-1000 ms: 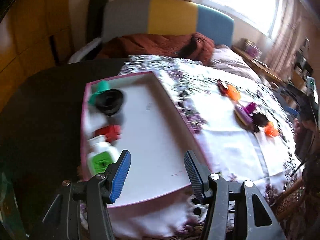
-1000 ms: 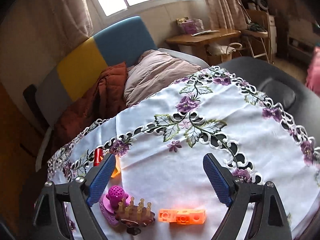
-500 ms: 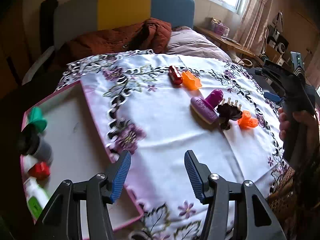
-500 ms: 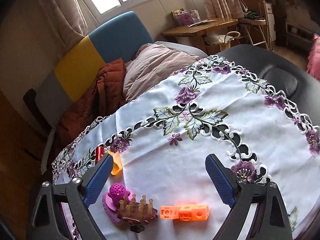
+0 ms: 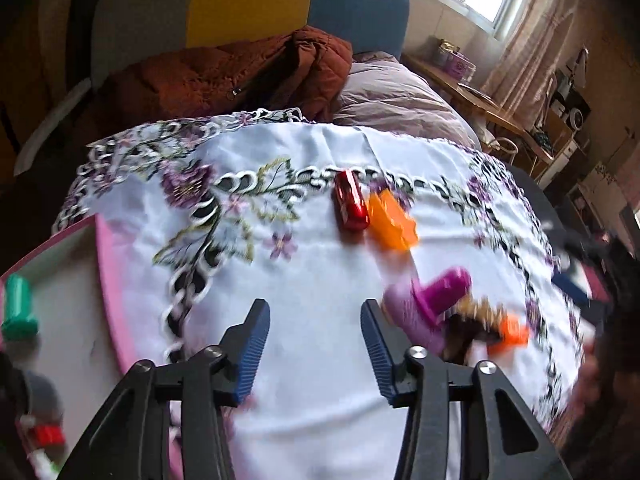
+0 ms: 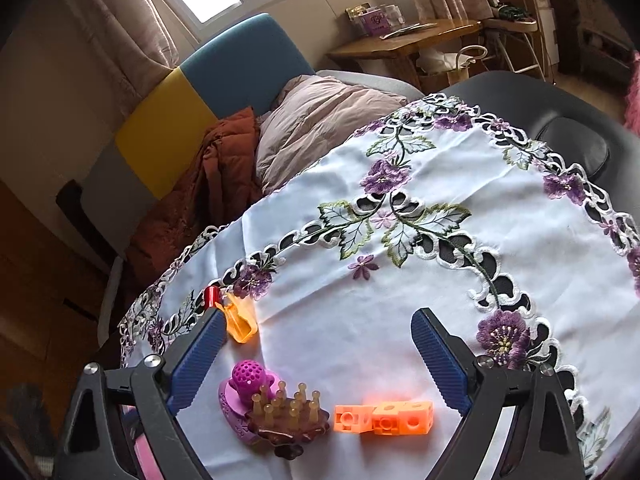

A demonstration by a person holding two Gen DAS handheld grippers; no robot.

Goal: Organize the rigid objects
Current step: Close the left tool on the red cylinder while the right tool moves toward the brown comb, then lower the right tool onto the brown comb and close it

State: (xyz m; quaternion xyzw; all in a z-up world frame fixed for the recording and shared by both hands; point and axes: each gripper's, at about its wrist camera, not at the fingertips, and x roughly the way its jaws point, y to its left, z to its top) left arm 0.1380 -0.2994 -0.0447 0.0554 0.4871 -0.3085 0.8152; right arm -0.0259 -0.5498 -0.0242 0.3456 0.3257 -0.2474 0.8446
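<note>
On the flowered white tablecloth (image 6: pixel 400 312) lie a red toy car (image 5: pixel 351 201), an orange clip-like piece (image 5: pixel 391 220), a purple brush (image 5: pixel 432 300), a brown pegged comb (image 6: pixel 288 412) and a row of orange blocks (image 6: pixel 384 418). My left gripper (image 5: pixel 314 320) hovers over bare cloth just left of the purple brush; its jaws are closing with nothing between them. My right gripper (image 6: pixel 320 320) stands wide open above the cloth, just beyond the orange blocks and the comb, holding nothing. In the right wrist view the car (image 6: pixel 210 294) and the orange piece (image 6: pixel 238 320) lie by its left finger.
A pink-rimmed tray (image 5: pixel 106 280) sits at the cloth's left edge with a green item (image 5: pixel 18 308) and other small things inside. Beyond the table are a rust-red jacket (image 5: pixel 240 76), a pale duvet (image 6: pixel 320 120) and a colour-block headboard (image 5: pixel 248 0).
My left gripper has swung right, from above the tray to above the cloth near the purple brush, and its jaws have narrowed. The right gripper has hardly moved.
</note>
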